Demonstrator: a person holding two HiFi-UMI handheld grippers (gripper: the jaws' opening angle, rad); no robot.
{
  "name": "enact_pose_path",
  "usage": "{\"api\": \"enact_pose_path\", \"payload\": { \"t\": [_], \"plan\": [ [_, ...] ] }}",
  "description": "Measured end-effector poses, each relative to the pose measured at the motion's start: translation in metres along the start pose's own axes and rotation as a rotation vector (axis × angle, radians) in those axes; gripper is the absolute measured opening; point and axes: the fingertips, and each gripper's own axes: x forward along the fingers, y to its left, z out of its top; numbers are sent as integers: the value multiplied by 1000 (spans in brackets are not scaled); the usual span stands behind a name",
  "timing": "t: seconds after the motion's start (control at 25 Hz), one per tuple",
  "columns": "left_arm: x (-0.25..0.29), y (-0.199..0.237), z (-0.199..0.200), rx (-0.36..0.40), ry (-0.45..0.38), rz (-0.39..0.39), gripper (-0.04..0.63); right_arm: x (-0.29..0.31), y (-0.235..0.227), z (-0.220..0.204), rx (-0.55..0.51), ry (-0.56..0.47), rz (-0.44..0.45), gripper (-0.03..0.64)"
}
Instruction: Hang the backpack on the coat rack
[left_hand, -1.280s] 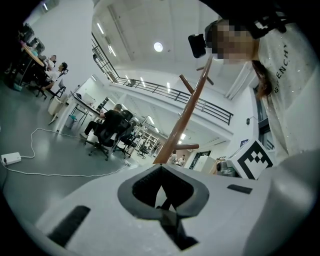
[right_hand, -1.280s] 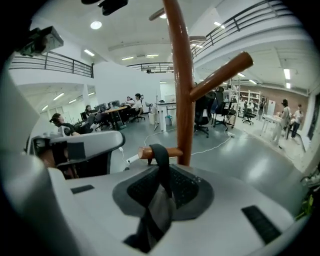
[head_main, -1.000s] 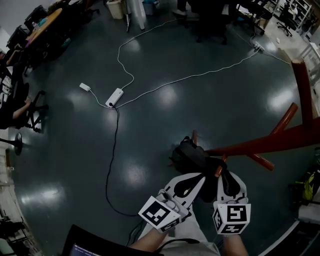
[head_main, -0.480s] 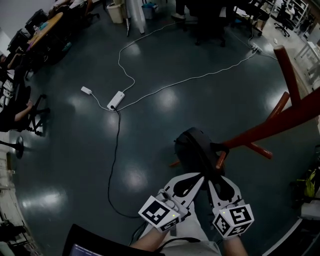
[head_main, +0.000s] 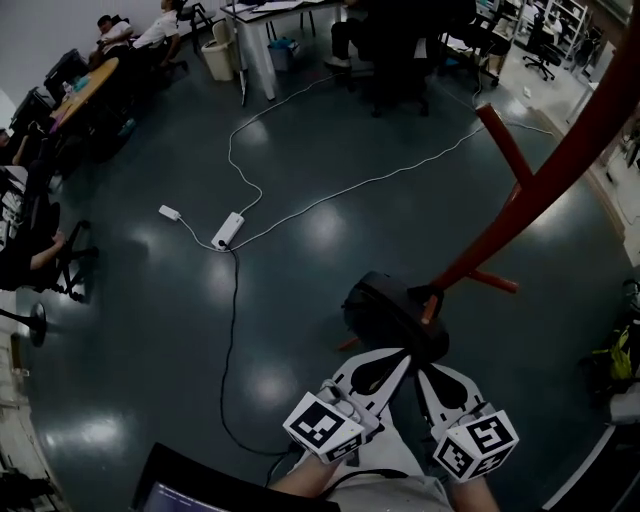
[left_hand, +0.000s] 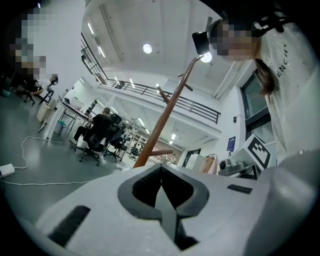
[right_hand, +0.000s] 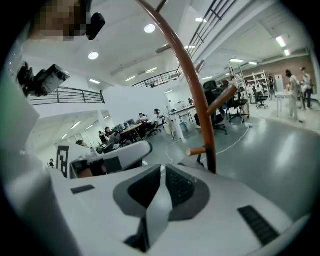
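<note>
The left hand-held gripper (head_main: 401, 351) and the right hand-held gripper (head_main: 421, 368) sit side by side in front of the person, pointing forward and tilted up. Each gripper view shows its jaws pressed together with nothing between them. Just past their tips in the head view is the backpack (head_main: 385, 312), a dark, slumped bundle against the lower part of the coat rack (head_main: 540, 190). Its top strap lies at a short peg (head_main: 432, 305), though I cannot tell whether it is hooked over it. The bag looks soft and floppy, light to moderate in weight, and likely to sag and swing. The top loop or a shoulder strap is the sensible hold, since the cloth body would bunch and slip. Farther off, a white cable (head_main: 300, 205) trails across the glossy floor (head_main: 150, 330)
</note>
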Motion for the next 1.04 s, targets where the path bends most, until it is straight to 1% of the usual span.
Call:
{"api": "enact_pose_path", "payload": {
  "t": [0.12,0.24,0.4,0.56,0.8,1.04],
  "plan": [
    [-7,-14,8,37,-13,-37,11,-16,16,20,-77,-59,-12,38],
    [-15,-29,26,70,-41,-65,11,-33,36,36,-130,-123,-16,35],
    [-22,-44,45,115,-69,-87,11,-50,54,53,-164,-210,-27,34],
    [-27,-49,50,146,-75,-105,11,-55,64,60,-181,-268,-37,34],
    [-30,-51,48,128,-84,-121,11,-63,69,64,-180,-297,-59,29],
    [-27,-52,37,111,-74,-151,9,-63,68,57,-194,-309,-68,20]
  ]
}}
